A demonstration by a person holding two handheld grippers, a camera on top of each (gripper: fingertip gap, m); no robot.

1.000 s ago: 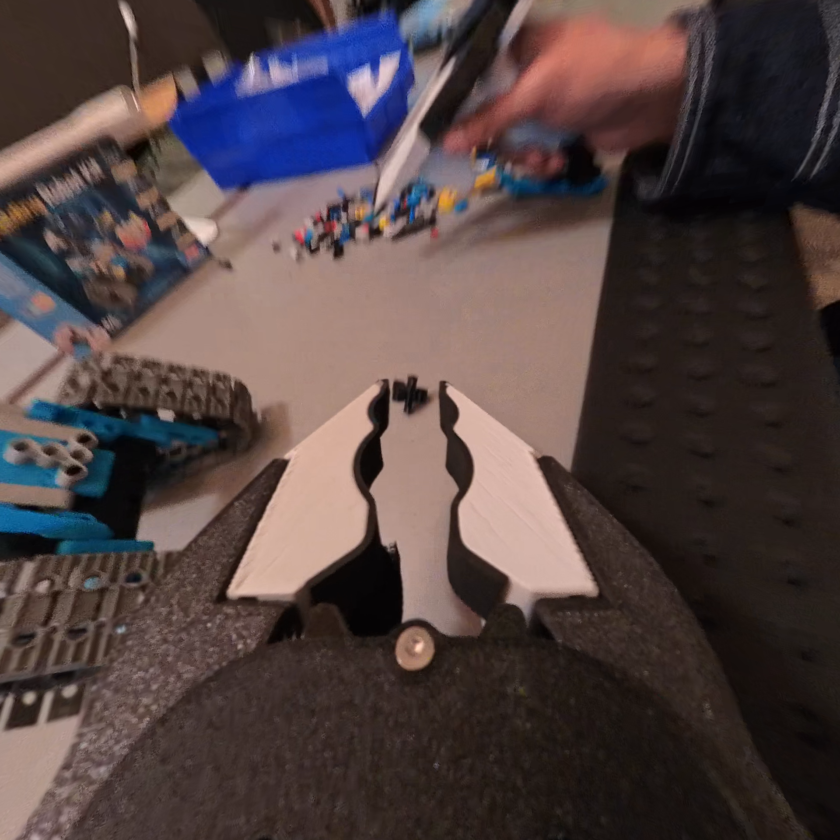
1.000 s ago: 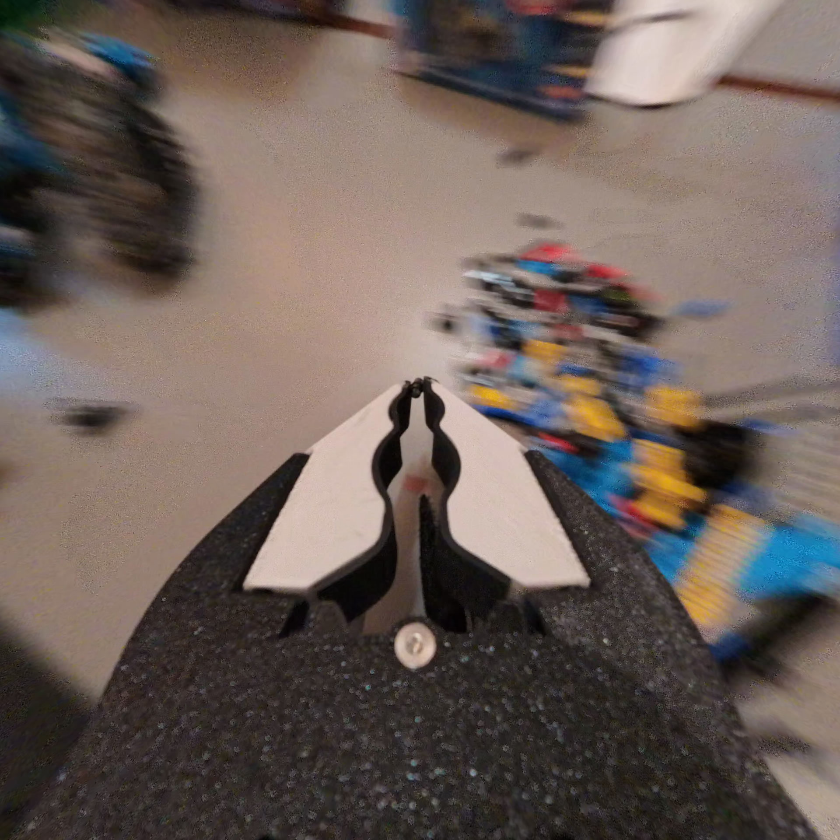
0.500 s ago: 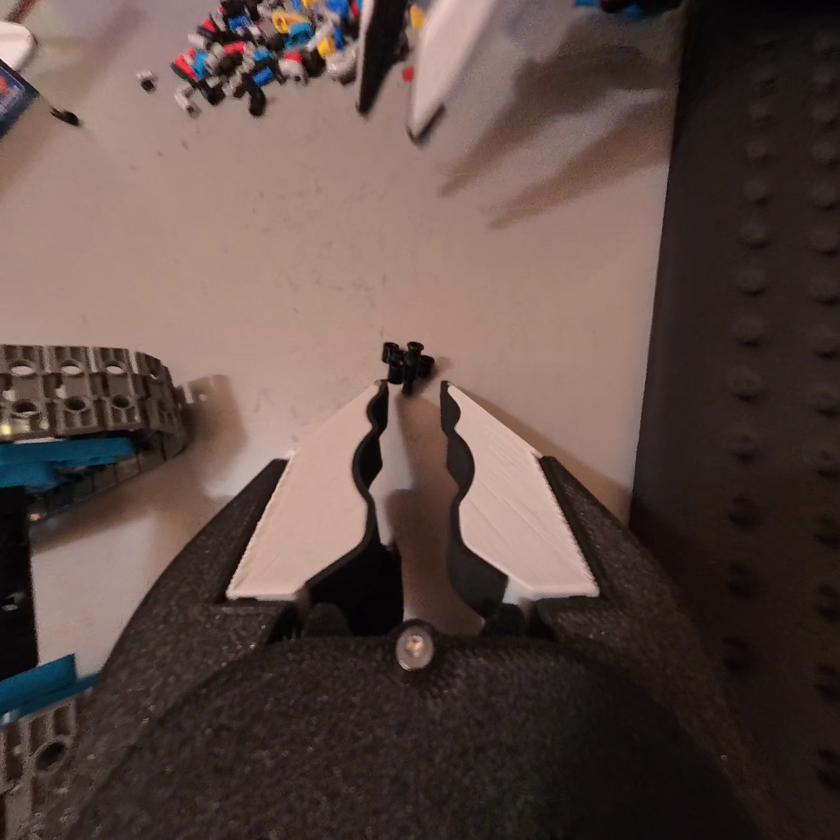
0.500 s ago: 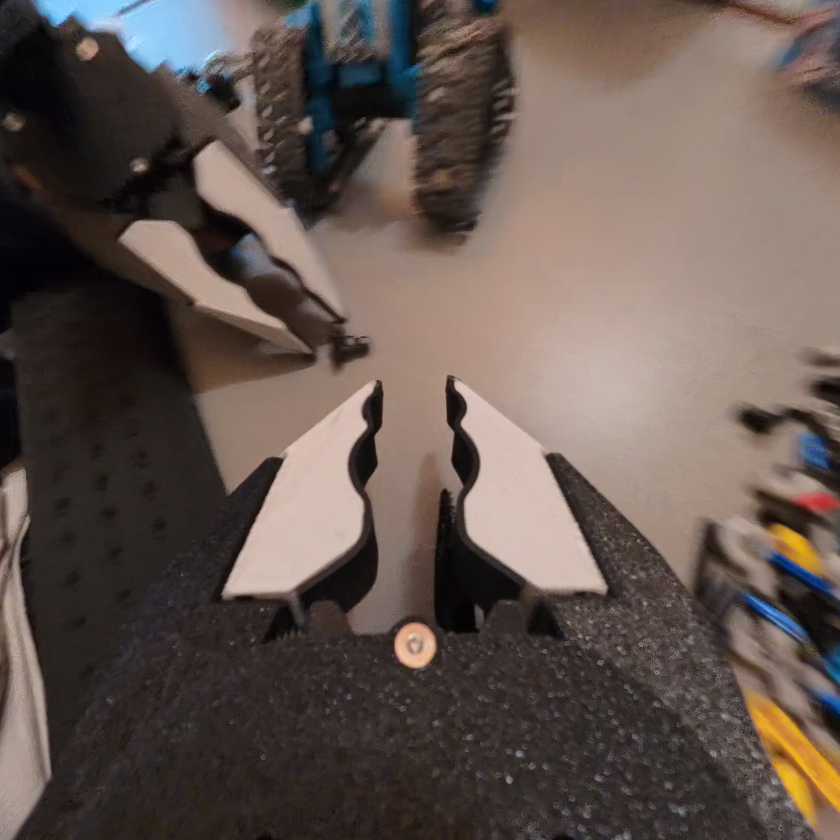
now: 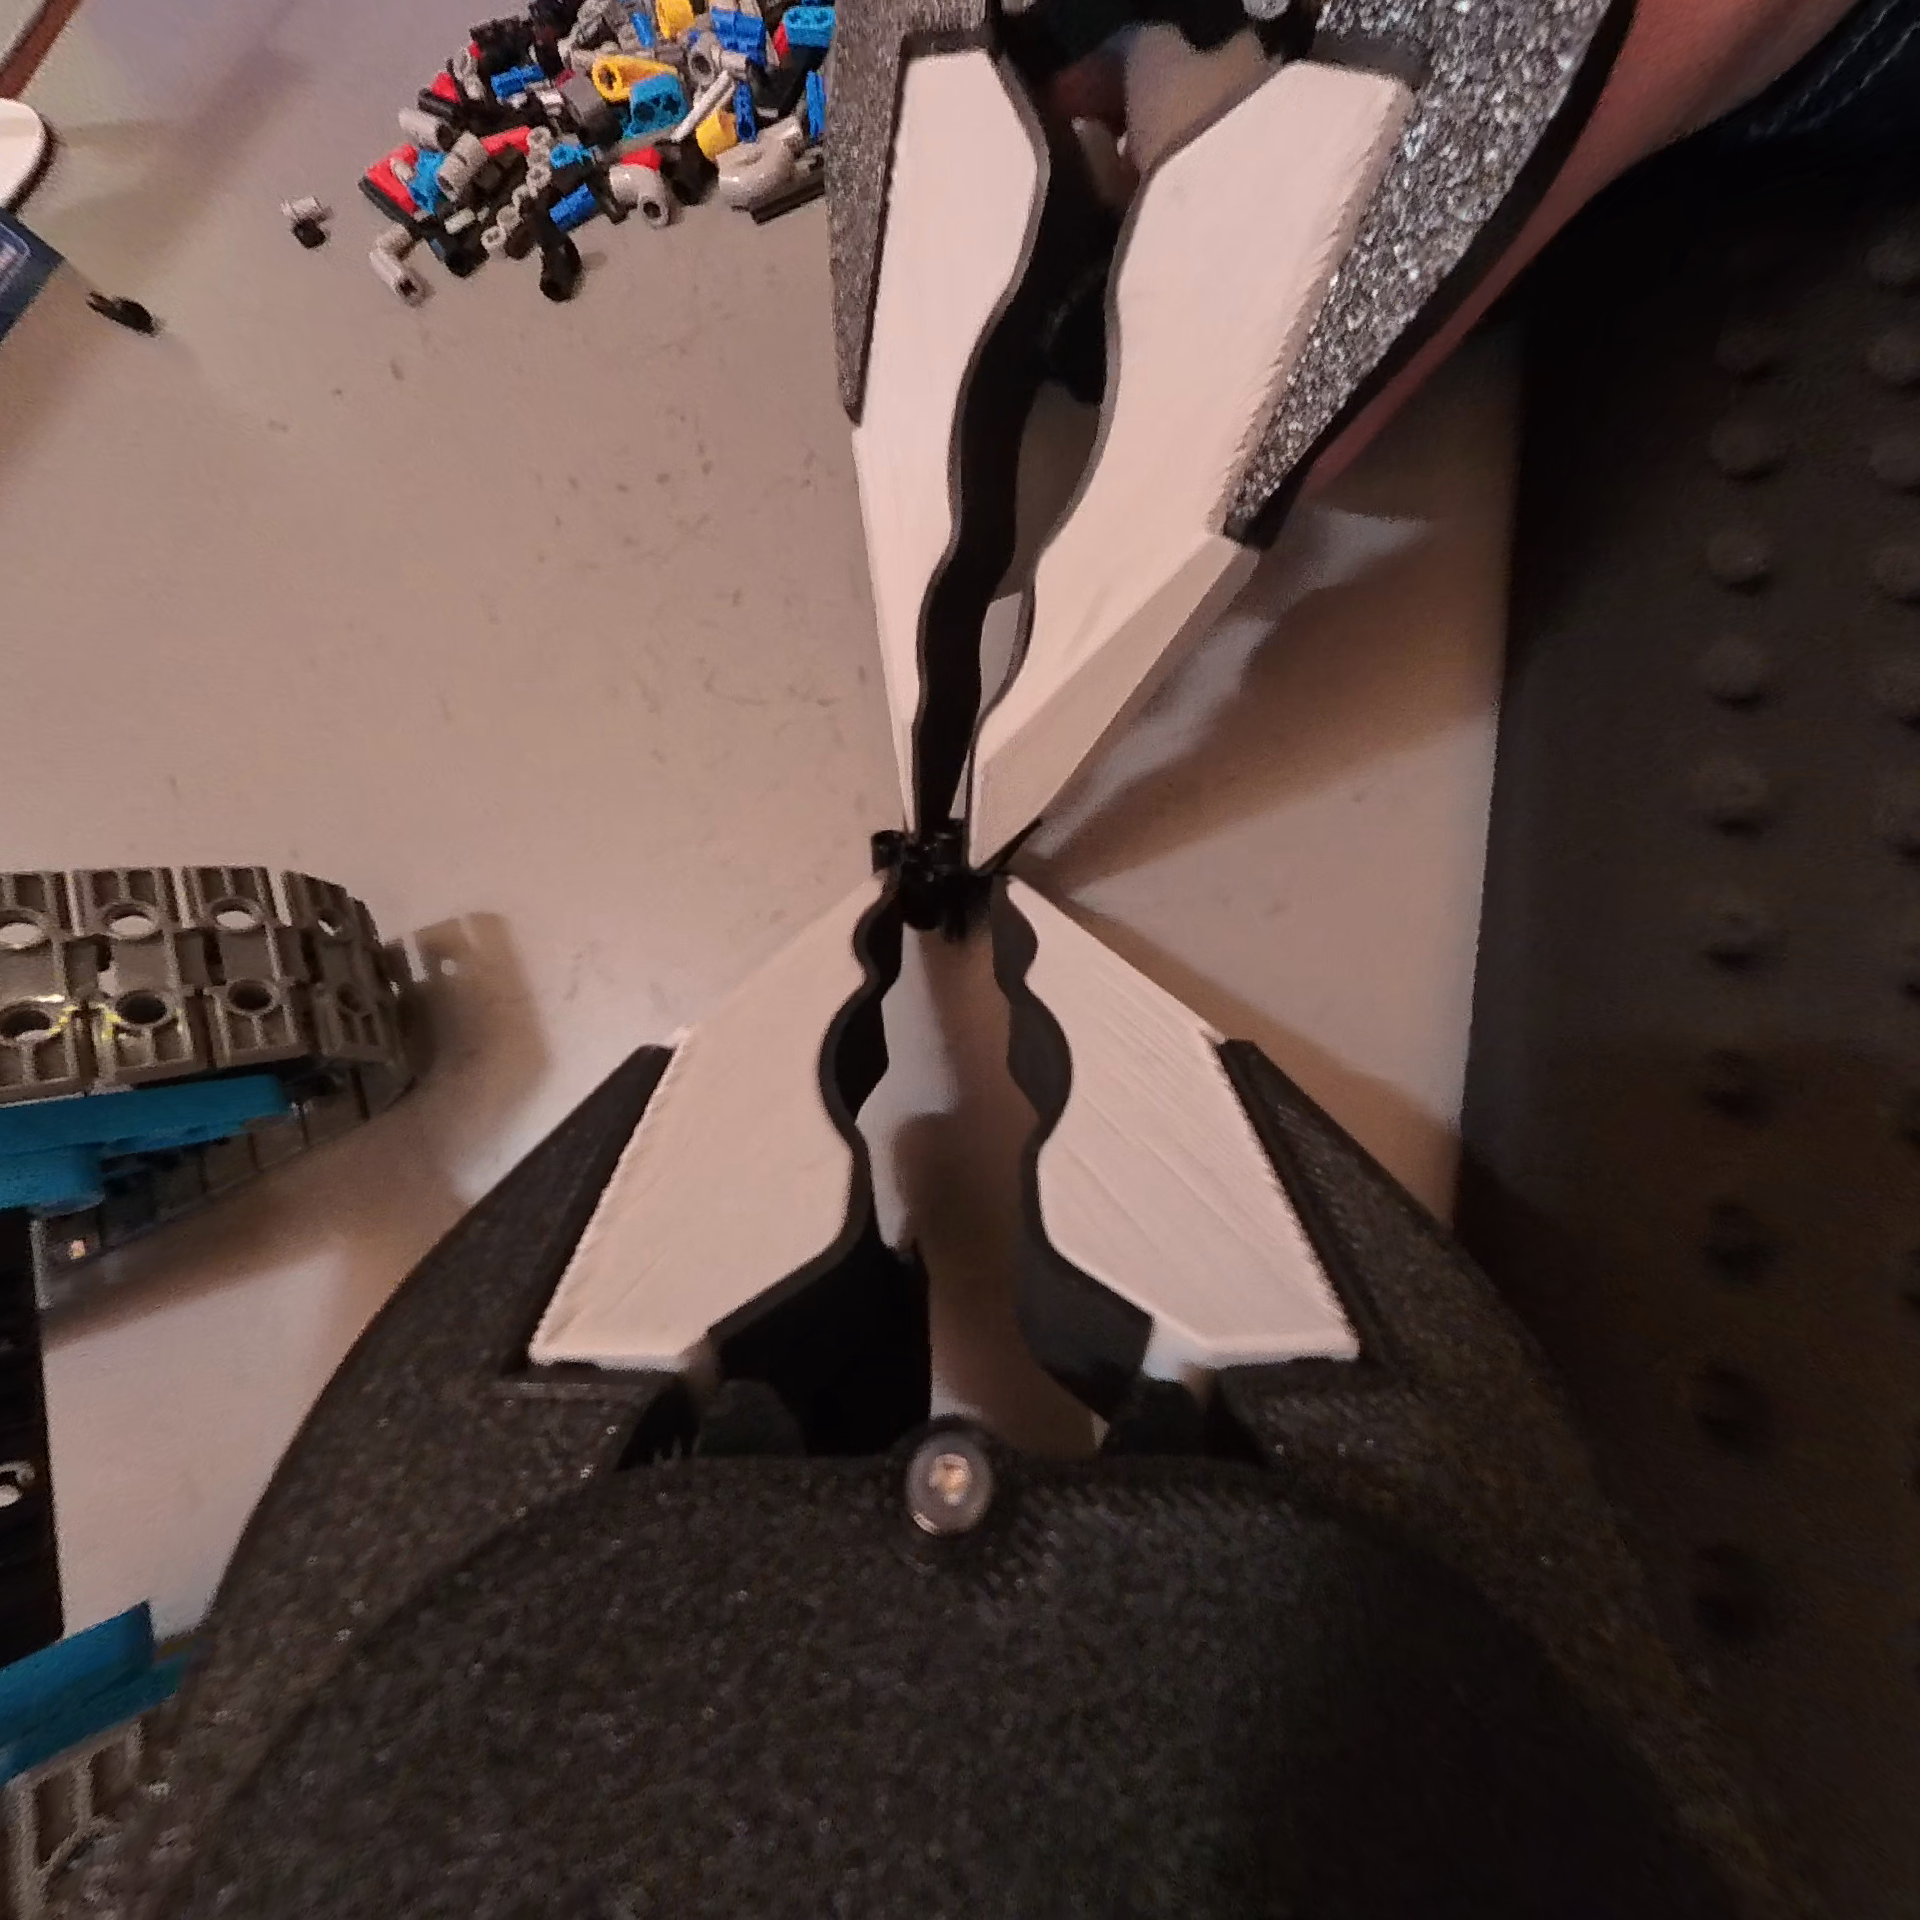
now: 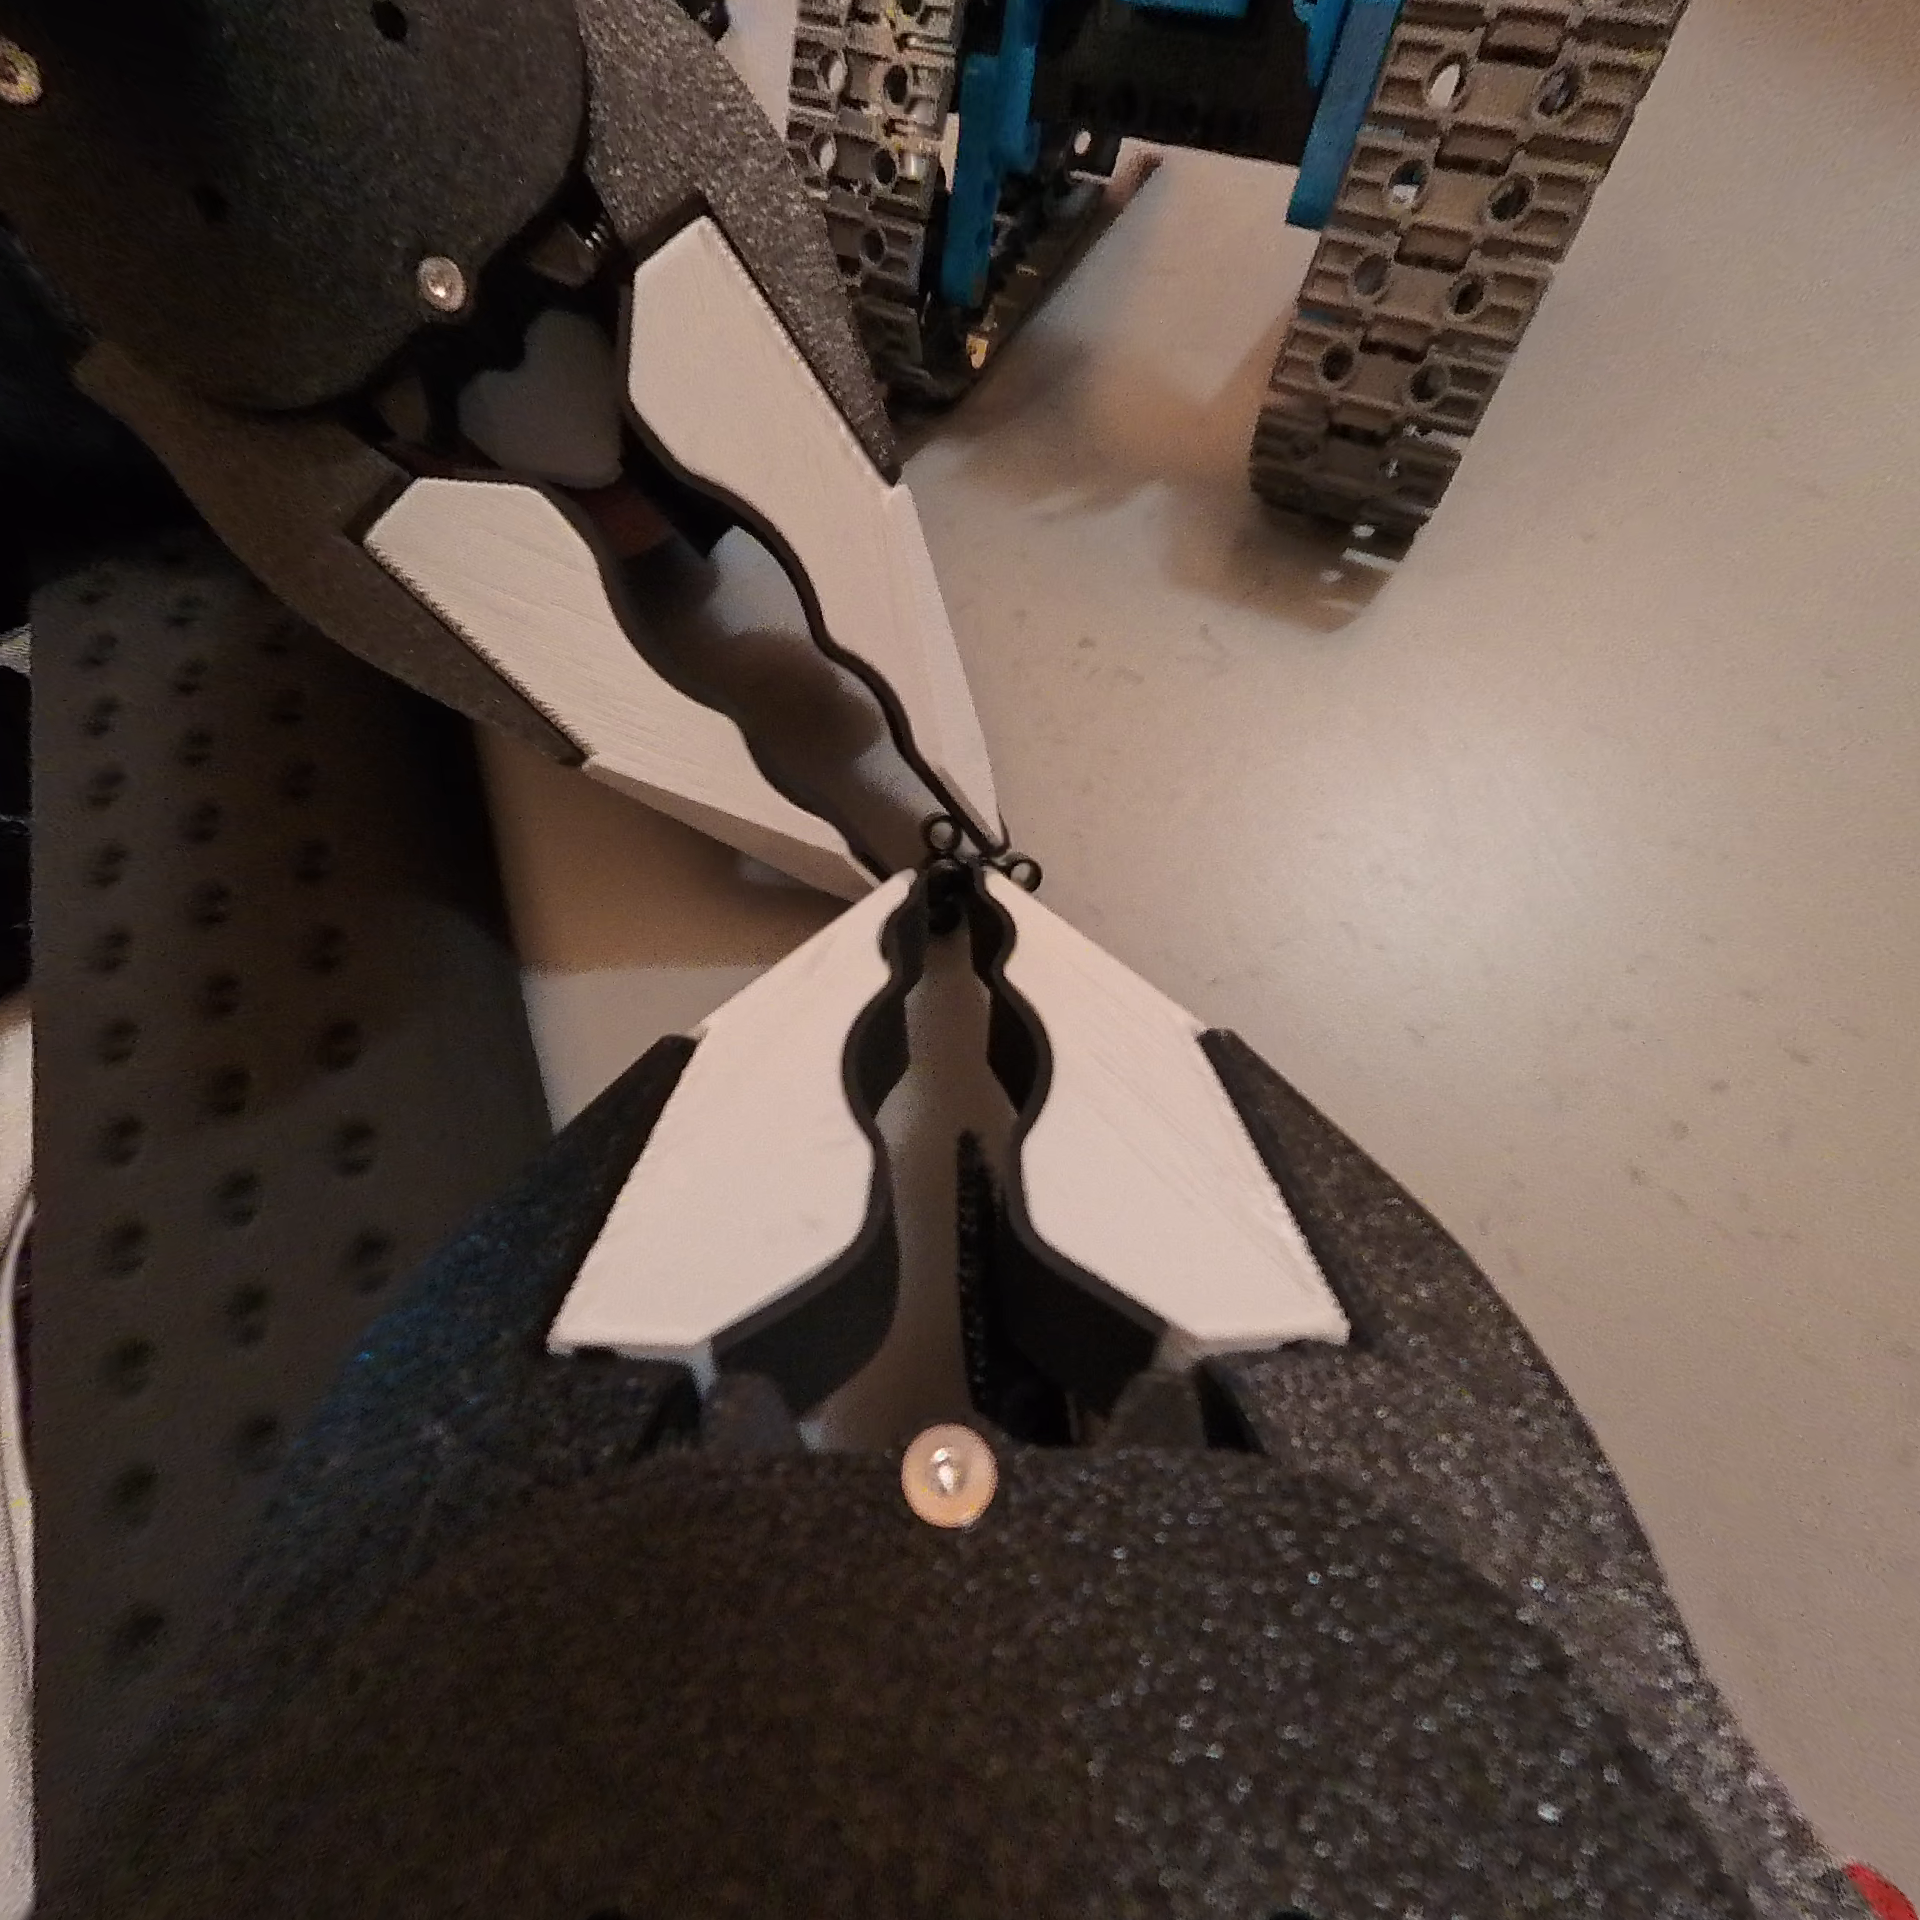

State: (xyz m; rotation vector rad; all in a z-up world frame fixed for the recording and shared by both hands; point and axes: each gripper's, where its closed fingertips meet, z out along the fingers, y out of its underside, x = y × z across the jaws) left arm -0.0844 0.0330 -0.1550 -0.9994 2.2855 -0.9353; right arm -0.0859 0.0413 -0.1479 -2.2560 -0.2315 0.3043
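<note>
Pinching now: my left gripper [image 5: 940,894] is closing its white tips on the small black connector [image 5: 928,878], which half a second ago was lying loose on the table [image 5: 520,571] just ahead of jaws that were standing spread

- My right gripper [image 6: 951,888] is coming in from the opposite side, tip to tip with the left. Half a second ago it was well off with jaws spread; now they are drawn narrow, and a dark bit of the connector is sitting between them. Both pairs seem to be gripping the same piece, though whether the right's pads are pressing hard I cannot tell
- The connector is sitting off to one side of the tracked vehicle [image 6: 1455,291], apart from it, in the strip between the vehicle and the black studded mat [image 5: 1714,935]
- Whether the piece is lifting clear of the table is not showing
- The heap of loose coloured parts [image 5: 613,135] is lying farther out from the vehicle, beyond both grippers, untouched
</note>
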